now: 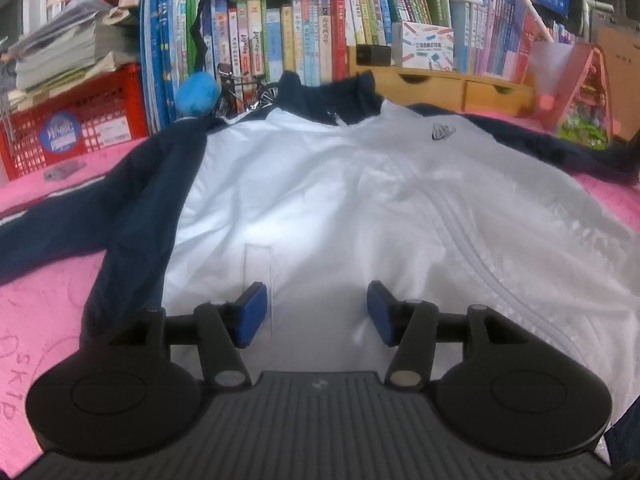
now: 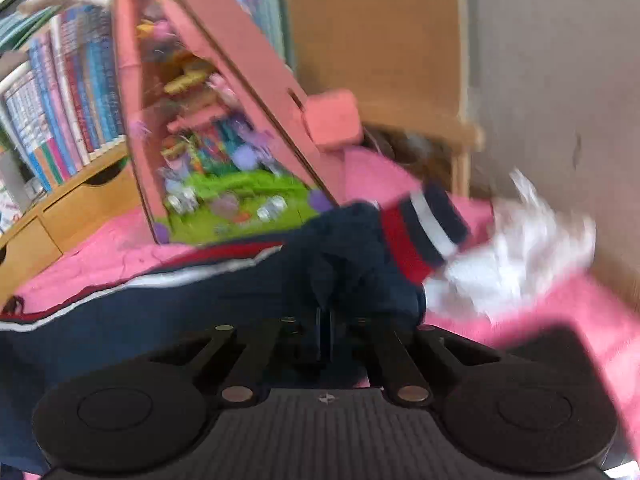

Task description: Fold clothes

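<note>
On pink mat (image 1: 48, 312) | jacket (image 1: 320, 200) flat, collar away | left hand-held gripper (image 1: 316, 312) agape | right hand-held gripper (image 2: 325, 334) pinching sleeve (image 2: 340, 264)

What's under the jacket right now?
A pink mat shows around the jacket on both sides, and beyond its striped cuff in the right wrist view. Whatever lies directly beneath the white body and navy sleeves is covered, so I cannot tell.
</note>
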A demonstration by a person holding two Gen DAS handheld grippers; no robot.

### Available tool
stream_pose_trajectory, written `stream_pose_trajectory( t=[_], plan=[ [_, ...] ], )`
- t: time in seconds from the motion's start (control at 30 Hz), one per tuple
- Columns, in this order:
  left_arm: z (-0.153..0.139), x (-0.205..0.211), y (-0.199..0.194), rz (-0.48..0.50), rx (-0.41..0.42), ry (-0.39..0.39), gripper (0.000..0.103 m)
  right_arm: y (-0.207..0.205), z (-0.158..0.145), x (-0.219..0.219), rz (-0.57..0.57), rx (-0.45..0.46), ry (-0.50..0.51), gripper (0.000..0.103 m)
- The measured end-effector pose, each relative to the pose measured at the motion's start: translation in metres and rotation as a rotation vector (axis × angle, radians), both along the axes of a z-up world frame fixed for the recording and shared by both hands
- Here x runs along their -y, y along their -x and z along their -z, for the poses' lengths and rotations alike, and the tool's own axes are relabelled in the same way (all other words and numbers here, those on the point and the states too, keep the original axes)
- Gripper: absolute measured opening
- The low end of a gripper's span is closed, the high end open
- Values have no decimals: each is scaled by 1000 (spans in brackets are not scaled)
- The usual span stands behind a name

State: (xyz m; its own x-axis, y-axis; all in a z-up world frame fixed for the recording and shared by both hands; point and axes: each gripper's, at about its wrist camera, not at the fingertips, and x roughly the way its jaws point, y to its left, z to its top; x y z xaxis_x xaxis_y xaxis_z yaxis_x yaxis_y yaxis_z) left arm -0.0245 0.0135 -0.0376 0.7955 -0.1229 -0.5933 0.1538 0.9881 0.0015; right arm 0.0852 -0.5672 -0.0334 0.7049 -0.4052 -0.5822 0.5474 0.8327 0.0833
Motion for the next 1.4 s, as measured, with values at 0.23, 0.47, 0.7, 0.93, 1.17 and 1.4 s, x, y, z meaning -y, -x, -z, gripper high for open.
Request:
stream_pose_trajectory(
  t=[0.23, 0.47, 0.7, 0.93, 1.17, 1.4],
  plan=[
    [-1, -2, 0, 8, -1, 5, 57, -12, -39, -15, 235, 61, 791, 7],
    [0, -3, 0, 23, -2, 16, 62, 44, -29, 13, -25, 233, -133, 73],
    [0, -3, 0, 26, -1, 18, 62, 58, 10, 30, 110, 176, -201, 77],
    [0, -1, 0, 22, 0, 5, 63, 7, 28, 31, 141, 18, -99, 28],
    [1, -2, 0, 27, 1, 5, 63, 13, -19, -26, 158, 173, 560, 13],
    [2, -6, 0, 35, 3, 7, 64, -20, -9, -32, 114, -9, 693, 34]
  ],
)
